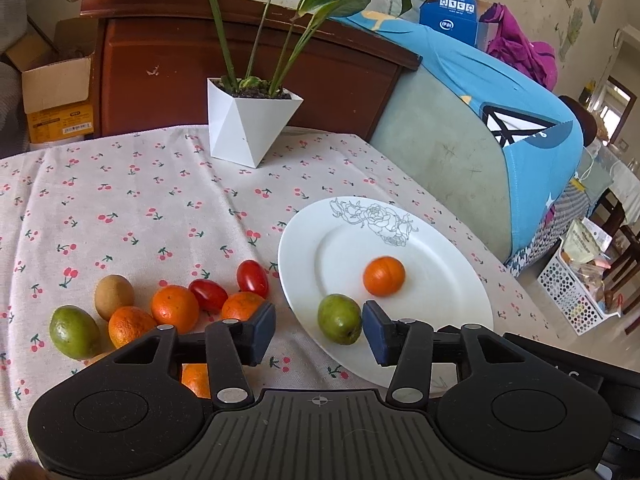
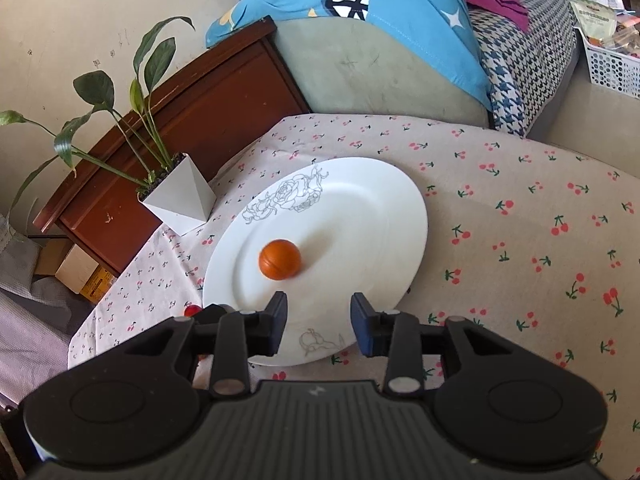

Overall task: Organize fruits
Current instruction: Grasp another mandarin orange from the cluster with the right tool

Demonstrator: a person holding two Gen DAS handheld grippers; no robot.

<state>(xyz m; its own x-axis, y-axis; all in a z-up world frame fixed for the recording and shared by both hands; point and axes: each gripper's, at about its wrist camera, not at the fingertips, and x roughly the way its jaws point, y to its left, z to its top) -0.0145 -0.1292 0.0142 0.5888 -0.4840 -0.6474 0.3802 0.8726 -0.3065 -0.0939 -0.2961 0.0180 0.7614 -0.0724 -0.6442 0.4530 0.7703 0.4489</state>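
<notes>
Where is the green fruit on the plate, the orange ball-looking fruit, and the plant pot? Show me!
green fruit (image 1: 339, 319), left wrist view, middle of its skin.
orange fruit (image 2: 279, 259), right wrist view, middle of its round side.
plant pot (image 1: 250, 130), left wrist view, its white front face.

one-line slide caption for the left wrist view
Open left tool over the white plate, which holds a green fruit and an orange; more fruit waits on the cherry-print cloth.
</notes>
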